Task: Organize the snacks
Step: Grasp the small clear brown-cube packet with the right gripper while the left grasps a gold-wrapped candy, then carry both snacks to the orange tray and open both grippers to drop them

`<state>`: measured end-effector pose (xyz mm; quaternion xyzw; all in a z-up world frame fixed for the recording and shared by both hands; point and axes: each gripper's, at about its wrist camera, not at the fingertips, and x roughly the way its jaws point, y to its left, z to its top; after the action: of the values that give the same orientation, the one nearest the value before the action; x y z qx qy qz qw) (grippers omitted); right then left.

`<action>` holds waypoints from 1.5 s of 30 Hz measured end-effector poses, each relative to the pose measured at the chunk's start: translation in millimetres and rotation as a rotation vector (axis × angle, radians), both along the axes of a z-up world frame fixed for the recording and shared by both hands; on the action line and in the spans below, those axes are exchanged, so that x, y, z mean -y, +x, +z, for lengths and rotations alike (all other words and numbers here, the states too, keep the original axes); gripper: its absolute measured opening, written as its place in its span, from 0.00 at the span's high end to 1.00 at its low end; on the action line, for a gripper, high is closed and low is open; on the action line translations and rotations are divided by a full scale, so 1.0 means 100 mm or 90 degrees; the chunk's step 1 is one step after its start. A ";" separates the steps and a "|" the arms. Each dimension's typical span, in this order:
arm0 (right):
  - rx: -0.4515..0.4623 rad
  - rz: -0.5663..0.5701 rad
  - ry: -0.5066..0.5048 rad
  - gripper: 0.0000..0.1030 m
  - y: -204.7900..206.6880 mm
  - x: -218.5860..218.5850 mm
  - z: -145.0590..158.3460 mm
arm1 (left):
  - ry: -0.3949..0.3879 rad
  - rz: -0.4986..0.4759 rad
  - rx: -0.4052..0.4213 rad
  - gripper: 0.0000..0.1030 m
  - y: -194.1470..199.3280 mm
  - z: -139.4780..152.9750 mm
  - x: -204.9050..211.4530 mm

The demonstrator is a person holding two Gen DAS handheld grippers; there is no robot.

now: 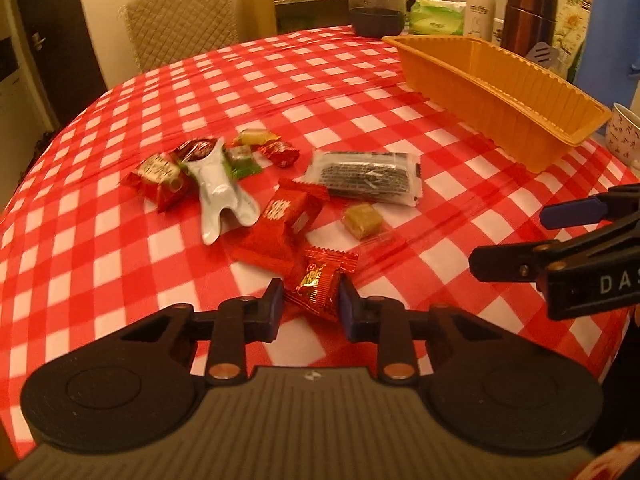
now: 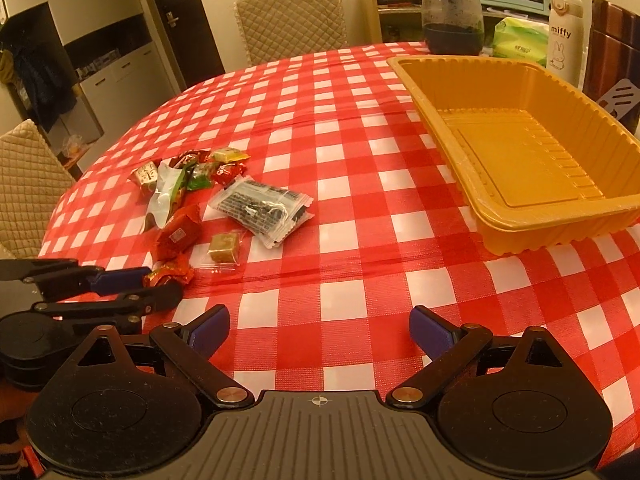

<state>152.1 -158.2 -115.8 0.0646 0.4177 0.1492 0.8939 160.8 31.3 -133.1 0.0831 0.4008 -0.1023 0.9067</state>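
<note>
Left claw (image 1: 310,300) clamps the red candy (image 1: 318,284) between its pads.

left hand-held gripper (image 1: 310,304): clamped, tilted down | right hand-held gripper (image 2: 319,330): jaws wide

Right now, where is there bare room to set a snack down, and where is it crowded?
Free: the empty orange tray, and the checked cloth between the tray and the dark clear-wrapped packet. Crowded: the snack pile, where the left gripper pinches a red candy. The right gripper is open.
</note>
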 end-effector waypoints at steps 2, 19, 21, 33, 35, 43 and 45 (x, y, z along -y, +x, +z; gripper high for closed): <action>0.004 0.005 0.001 0.07 0.00 -0.01 0.01 | -0.007 0.026 -0.003 0.75 -0.06 0.01 -0.05; 0.047 0.099 0.001 0.48 0.35 -0.72 -0.06 | -0.056 0.181 0.011 0.75 -0.21 0.08 -0.63; 0.052 0.099 -0.010 0.57 0.39 -0.79 -0.09 | -0.060 0.183 0.012 0.75 -0.22 0.09 -0.63; 0.080 0.101 -0.074 0.74 0.27 -0.87 -0.04 | -0.074 0.181 0.018 0.75 -0.25 0.19 -0.61; 0.081 0.094 -0.070 0.74 0.20 -0.81 0.03 | -0.073 0.180 0.024 0.75 -0.27 0.25 -0.58; 0.102 0.055 -0.057 0.74 -0.06 -0.51 0.35 | -0.077 0.176 0.039 0.75 -0.44 0.52 -0.42; 0.110 0.045 -0.054 0.74 -0.12 -0.43 0.43 | -0.079 0.175 0.043 0.75 -0.48 0.59 -0.36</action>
<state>140.5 -115.6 -72.7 -0.0012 0.3468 0.1676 0.9229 112.5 67.1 -74.4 -0.0250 0.3708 0.0008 0.9284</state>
